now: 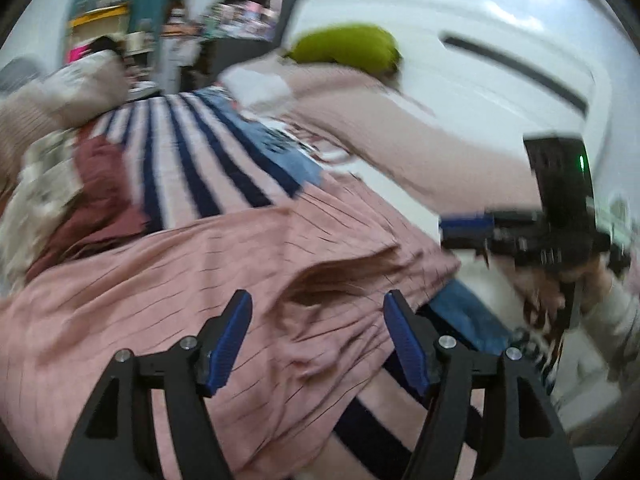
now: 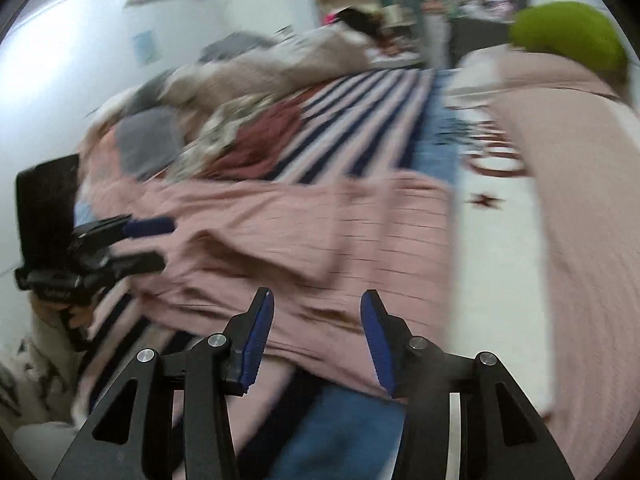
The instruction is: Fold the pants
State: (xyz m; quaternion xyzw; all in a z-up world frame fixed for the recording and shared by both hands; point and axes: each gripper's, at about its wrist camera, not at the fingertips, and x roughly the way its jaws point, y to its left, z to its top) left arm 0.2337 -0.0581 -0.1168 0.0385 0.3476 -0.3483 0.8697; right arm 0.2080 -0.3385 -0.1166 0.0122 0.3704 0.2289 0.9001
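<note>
Left claw (image 1: pixel 316 344) and right claw (image 2: pixel 318 346) both stand wide open and empty above the pink ribbed pants (image 1: pixel 200 280), which lie rumpled across a navy-and-white striped bedspread (image 1: pixel 192 152), a green pillow (image 1: pixel 346 46) beyond.

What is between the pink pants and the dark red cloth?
Only striped sheet. In the right wrist view, navy and white stripes run between the pink pants and the dark red cloth, though their near edges nearly meet.
</note>
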